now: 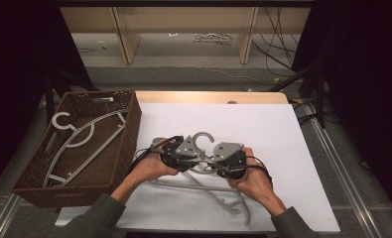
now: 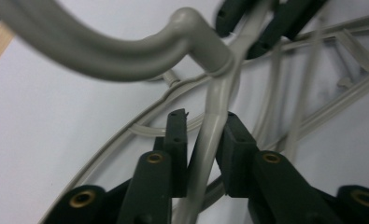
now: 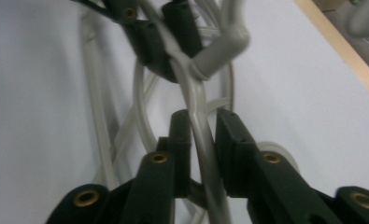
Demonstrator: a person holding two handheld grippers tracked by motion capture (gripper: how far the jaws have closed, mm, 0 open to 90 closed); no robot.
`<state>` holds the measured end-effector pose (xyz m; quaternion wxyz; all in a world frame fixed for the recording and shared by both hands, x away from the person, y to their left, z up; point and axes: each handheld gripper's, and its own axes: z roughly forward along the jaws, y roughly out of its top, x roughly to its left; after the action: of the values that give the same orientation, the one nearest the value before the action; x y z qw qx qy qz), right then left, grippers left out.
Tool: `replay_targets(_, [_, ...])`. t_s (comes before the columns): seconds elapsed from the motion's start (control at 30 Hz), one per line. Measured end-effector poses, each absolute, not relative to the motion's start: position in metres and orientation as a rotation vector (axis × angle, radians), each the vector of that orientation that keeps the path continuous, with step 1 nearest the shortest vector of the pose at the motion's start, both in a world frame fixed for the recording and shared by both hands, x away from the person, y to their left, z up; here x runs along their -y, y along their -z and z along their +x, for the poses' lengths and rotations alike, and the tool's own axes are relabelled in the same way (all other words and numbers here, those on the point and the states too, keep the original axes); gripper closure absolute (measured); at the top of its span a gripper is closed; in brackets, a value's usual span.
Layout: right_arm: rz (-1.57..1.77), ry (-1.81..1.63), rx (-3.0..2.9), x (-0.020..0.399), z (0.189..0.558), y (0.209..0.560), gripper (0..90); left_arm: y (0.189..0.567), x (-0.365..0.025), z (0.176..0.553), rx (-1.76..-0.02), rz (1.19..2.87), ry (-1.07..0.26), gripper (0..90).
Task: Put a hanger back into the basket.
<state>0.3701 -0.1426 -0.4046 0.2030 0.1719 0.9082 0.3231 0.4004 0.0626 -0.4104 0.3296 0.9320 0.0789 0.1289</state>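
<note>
The fingers (image 2: 177, 140) of the left gripper (image 2: 205, 135) are clenched on the thin arm of a grey hanger (image 2: 205, 51), just below its neck, and the fingers (image 3: 182, 135) of the right gripper (image 3: 201, 135) clasp the same hanger's arm on the other side of the neck. In the high view both grippers, left (image 1: 176, 151) and right (image 1: 228, 158), meet over this hanger (image 1: 203, 139), whose hook curls up between them, a little nearer the front edge of the bench (image 1: 302, 198) than its middle. Whether it is already lifted clear I cannot tell. Beneath it lie more grey hangers (image 1: 218, 196), tangled, reaching toward the front edge. The brown wicker basket (image 1: 129, 139) stands against the left edge, with at least two hangers (image 1: 79, 139) already inside. By my reading the job is partly done: some hangers are stowed, one is gripped and ready to go across, and the pile under it remains to be cleared.
</note>
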Motion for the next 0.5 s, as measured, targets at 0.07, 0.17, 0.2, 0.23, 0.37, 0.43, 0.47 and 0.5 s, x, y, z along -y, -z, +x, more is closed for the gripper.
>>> replay_targets(0.07, [0.492,-0.91,-2.521,0.145,0.371,0.403,70.4,0.409,-0.061,0.397,-0.22,2.413,-0.333,80.2])
replay_targets(0.17, [0.539,-0.939,-2.482,0.147,0.373,0.401,62.7,0.406,-0.062,0.395,-0.247,2.389,-0.315,81.9])
replay_targets(0.2, [0.553,-0.953,-2.472,0.148,0.374,0.401,58.8,0.405,-0.063,0.396,-0.252,2.388,-0.315,82.0])
replay_targets(0.23, [0.586,-0.996,-2.457,0.149,0.374,0.399,54.5,0.405,-0.064,0.397,-0.261,2.38,-0.31,81.9])
replay_targets(0.37, [0.643,-1.086,-2.394,0.154,0.374,0.392,46.0,0.404,-0.07,0.399,-0.316,2.386,-0.348,82.0])
replay_targets(0.43, [0.68,-1.118,-2.371,0.156,0.374,0.39,42.9,0.403,-0.072,0.399,-0.341,2.385,-0.353,81.9])
replay_targets(0.47, [0.691,-1.132,-2.354,0.156,0.374,0.39,41.1,0.401,-0.073,0.4,-0.361,2.374,-0.354,81.9])
replay_targets(0.5, [0.726,-1.149,-2.343,0.157,0.374,0.388,39.7,0.4,-0.075,0.401,-0.366,2.373,-0.354,81.9])
